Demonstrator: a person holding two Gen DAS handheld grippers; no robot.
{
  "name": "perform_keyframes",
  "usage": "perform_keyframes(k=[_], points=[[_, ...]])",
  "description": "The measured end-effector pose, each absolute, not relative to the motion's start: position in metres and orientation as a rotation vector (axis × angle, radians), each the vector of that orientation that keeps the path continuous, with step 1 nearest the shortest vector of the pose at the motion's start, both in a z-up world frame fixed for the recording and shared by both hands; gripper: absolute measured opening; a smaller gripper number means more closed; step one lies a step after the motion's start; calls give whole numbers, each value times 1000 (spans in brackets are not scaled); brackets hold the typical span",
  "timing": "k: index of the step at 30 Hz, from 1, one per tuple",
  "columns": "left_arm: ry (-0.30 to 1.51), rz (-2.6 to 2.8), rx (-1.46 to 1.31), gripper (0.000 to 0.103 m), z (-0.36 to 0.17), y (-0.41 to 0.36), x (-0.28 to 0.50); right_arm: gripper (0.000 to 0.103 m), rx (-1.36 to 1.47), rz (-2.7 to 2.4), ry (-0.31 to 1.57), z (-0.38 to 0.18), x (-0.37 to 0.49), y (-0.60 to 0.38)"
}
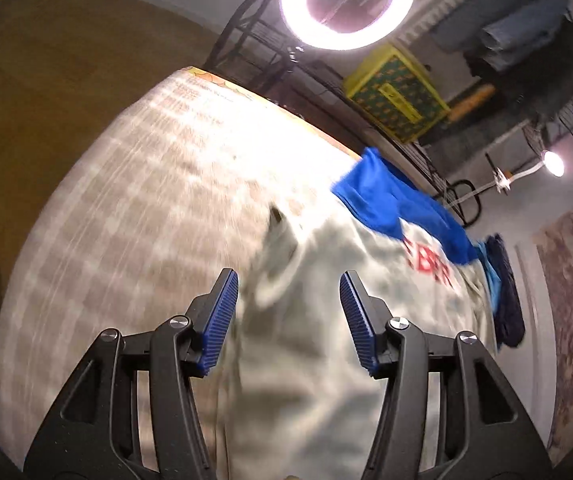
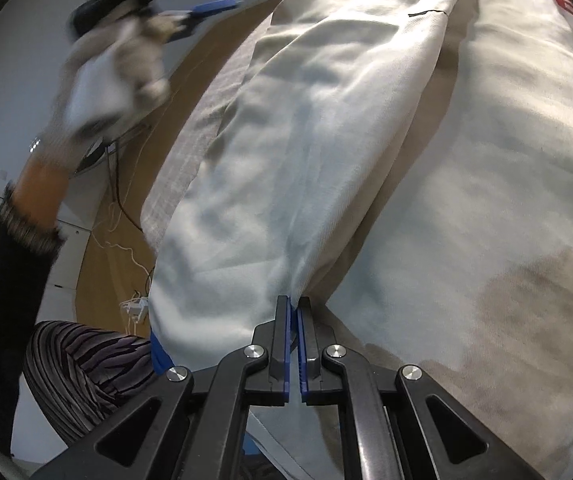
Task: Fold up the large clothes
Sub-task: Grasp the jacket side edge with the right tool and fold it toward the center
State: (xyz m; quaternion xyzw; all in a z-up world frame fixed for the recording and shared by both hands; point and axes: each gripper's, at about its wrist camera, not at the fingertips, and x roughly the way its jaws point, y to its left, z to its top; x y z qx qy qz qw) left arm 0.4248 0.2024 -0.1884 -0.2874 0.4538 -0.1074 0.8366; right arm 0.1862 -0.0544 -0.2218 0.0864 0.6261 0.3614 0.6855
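Free room and obstacles. The checked cloth [image 1: 126, 208] over the worktop lies bare to the left of the white garment [image 1: 326, 340], open for a pass. The left hand-held gripper [image 1: 289, 300] hangs above the garment, jaws apart, nothing between them. Blue fabric [image 1: 398, 204] and a dark piece [image 1: 506, 300] crowd the far right edge. Beyond the far edge a ring light [image 1: 348, 4], a black rack [image 1: 258, 52] and a yellow box [image 1: 398, 92] block the way. A gloved hand [image 2: 114, 76] occupies the air left of the sleeve [image 2: 306, 140]; cables [image 2: 126, 248] lie on the floor below
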Motion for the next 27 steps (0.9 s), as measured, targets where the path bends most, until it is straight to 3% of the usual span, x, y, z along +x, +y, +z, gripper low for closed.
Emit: perform_keyframes(k=[5,7,8,9,19,27], points=[[1004,-278,-653,54,-215,190,462,0,174,815,1399,-220,186,-56],[1010,-290,-648,35,-219,186,473,0,173,820,1399,-221,187,-55],[1014,-294,-650,11,-222,185,479,0,177,820,1400,-221,189,-57],[1016,-292,-657,2,-222,184,481,0,180,820,1401,-221,189,-55],[1015,25,-587,1,-261,198,489,0,130,813,1368,-216,185,-52],[922,49,-571,1,-226,211,485,0,189,813,1385,-217,183,-59]])
